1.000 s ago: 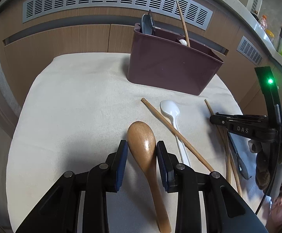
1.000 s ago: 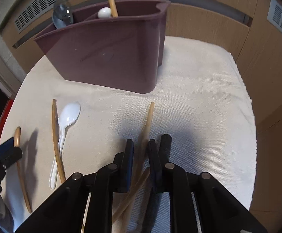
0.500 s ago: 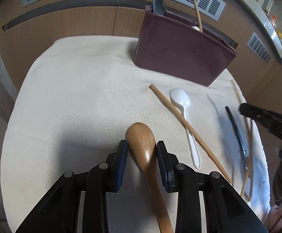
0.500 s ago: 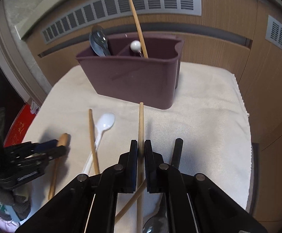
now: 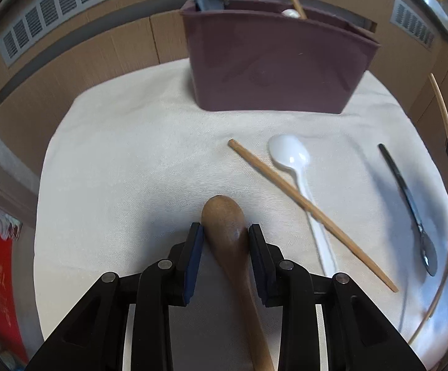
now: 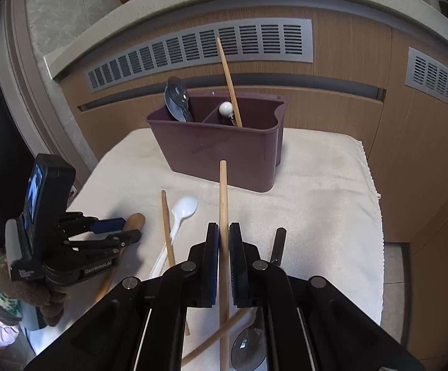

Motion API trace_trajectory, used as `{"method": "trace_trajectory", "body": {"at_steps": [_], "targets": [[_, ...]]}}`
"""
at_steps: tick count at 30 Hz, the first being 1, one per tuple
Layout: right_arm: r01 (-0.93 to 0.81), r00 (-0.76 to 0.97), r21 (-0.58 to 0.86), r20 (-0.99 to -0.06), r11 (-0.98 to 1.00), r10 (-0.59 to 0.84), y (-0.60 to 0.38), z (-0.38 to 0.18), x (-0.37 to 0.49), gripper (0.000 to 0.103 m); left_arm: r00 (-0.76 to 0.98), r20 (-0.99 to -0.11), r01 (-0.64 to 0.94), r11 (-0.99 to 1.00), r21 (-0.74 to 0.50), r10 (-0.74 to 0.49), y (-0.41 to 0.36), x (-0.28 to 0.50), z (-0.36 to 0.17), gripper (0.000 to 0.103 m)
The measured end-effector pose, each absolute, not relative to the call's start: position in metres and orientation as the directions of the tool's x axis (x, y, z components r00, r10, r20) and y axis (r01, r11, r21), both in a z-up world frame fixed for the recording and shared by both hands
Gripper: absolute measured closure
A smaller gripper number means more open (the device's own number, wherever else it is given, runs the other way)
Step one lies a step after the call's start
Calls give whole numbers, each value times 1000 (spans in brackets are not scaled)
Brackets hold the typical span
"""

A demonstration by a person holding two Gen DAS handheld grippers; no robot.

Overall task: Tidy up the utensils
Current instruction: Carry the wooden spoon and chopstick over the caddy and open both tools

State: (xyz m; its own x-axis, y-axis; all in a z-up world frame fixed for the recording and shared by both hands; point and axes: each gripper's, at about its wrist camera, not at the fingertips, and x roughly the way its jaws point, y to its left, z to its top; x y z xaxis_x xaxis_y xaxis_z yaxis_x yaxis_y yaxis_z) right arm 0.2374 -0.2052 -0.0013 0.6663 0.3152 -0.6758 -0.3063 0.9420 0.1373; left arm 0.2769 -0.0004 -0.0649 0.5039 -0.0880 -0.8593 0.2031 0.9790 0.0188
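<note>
Wooden spoon (image 5: pixel 225 235) — bowl lying between the jaws of the left gripper (image 5: pixel 226 232), handle running back beneath the gripper body. The blue pad (image 5: pixel 193 259) on one side and the black finger on the other sit against the bowl's edges, so the jaws pinch the spoon; whether it rests on the cloth or is lifted clear cannot be told.

Cream cloth (image 5: pixel 125 160) — covers the work surface ahead of both grippers.

Maroon caddy (image 5: pixel 273 65) — stands upright well ahead of the left jaws, slightly to their right; divided into compartments. A grey metal spoon (image 6: pixel 176 100) stands in one compartment, a white-knobbed utensil (image 6: pixel 226 108) and a leaning chopstick (image 6: pixel 228 80) in the next.

Loose chopstick (image 5: pixel 310 210) — lies diagonally on the cloth just right of the left jaws, crossing over the handle of a white plastic spoon (image 5: pixel 290 156), whose bowl points toward the caddy.

Dark metal spoon (image 5: pixel 409 204) — lies farther right on the cloth, bowl toward the camera.

Held chopstick (image 6: pixel 223 204) — clamped between the narrowly set jaws of the right gripper (image 6: pixel 223 232), its tip projecting straight ahead toward the caddy's front wall, raised off the cloth. Another chopstick (image 6: pixel 214 340) angles below the right gripper's body, partly hidden.
</note>
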Motion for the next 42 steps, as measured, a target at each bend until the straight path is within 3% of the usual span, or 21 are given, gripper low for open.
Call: {"method": "trace_trajectory", "body": {"at_steps": [4, 10, 14, 19, 23, 31, 33, 39, 42], "targets": [[-307, 700, 140, -637, 941, 323, -211, 16, 218, 96, 596, -787, 200, 979, -44, -157, 0, 251, -37, 72], [-295, 768, 139, -554, 945, 321, -219, 44, 183, 96, 762, -596, 223, 966, -127, -255, 6, 195, 27, 73], [-292, 805, 122, -505, 949, 313, -219, 65, 171, 96, 818, -517, 236, 967, -96, -251, 3, 177, 53, 84], [-296, 833, 90, -464, 951, 303, -215, 84, 166, 96, 837, -481, 244, 965, -95, -259, 6, 179, 67, 90], [-298, 833, 77, -466, 952, 298, -213, 89, 166, 96, 818, -522, 221, 970, -102, -241, 11, 191, 61, 90], [-293, 819, 82, -492, 953, 294, -213, 83, 175, 96, 622, -728, 263, 952, -155, -290, 8, 222, -6, 87], [-294, 813, 85, -502, 952, 296, -214, 80, 178, 96, 571, -767, 265, 950, -165, -292, 1, 231, -23, 79], [-301, 799, 91, -520, 949, 303, -215, 73, 181, 96, 442, -872, 234, 965, -116, -212, -13, 274, -69, 78], [-302, 798, 96, -518, 948, 307, -215, 71, 181, 96, 438, -879, 251, 964, -83, -190, -22, 286, -69, 78]]}}
